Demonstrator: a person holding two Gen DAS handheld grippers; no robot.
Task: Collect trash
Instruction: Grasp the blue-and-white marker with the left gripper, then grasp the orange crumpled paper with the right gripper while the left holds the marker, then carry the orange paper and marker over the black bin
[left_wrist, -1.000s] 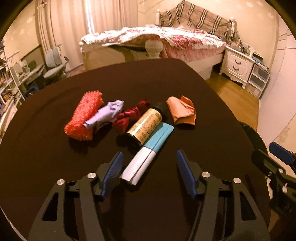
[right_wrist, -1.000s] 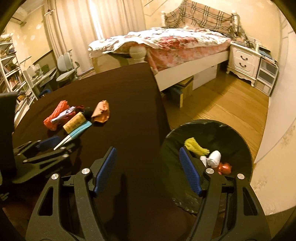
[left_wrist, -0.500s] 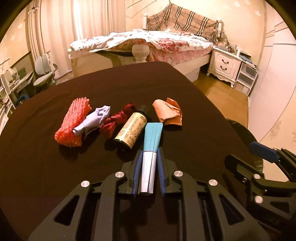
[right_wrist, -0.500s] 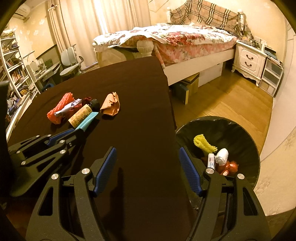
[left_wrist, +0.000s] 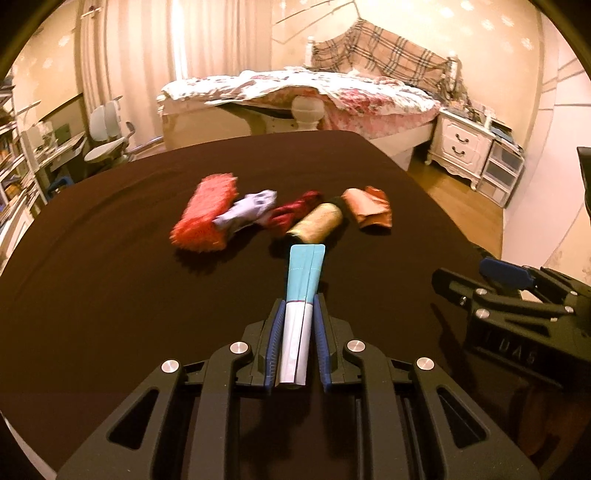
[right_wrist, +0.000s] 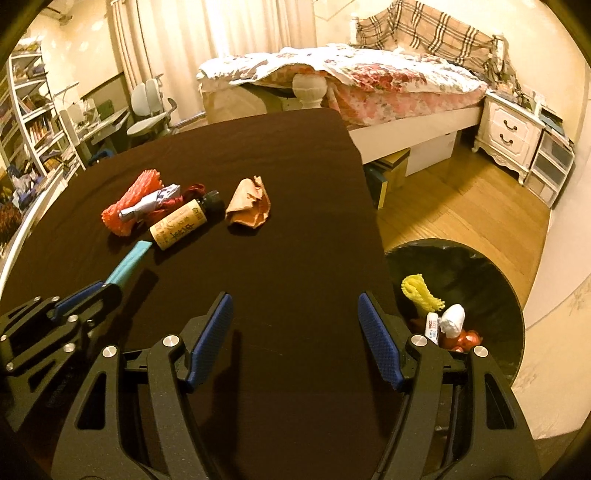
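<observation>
My left gripper (left_wrist: 295, 314) is shut on a blue-and-white tube (left_wrist: 301, 291), whose blue end sticks out ahead of the fingers; the same tube (right_wrist: 129, 262) shows at the left of the right wrist view. On the dark table (left_wrist: 110, 295) behind it lie a red foam net (left_wrist: 205, 218), a crumpled lilac wrapper (left_wrist: 247, 210), a dark red wrapper (left_wrist: 295, 208), a small labelled bottle (right_wrist: 181, 223) and an orange crumpled paper (right_wrist: 249, 208). My right gripper (right_wrist: 295, 332) stands open over the table's right edge with nothing between its fingers.
A black-lined trash bin (right_wrist: 491, 280) stands on the wooden floor to the right of the table, holding a yellow foam net (right_wrist: 421, 295) and other bits. A bed (right_wrist: 369, 85), a nightstand (right_wrist: 509, 136) and a bookshelf (right_wrist: 26, 122) lie beyond.
My left gripper closed on the blue-and-white tube and has drawn it back from the bottle and the pile. The right gripper drifted slightly and stayed open.
</observation>
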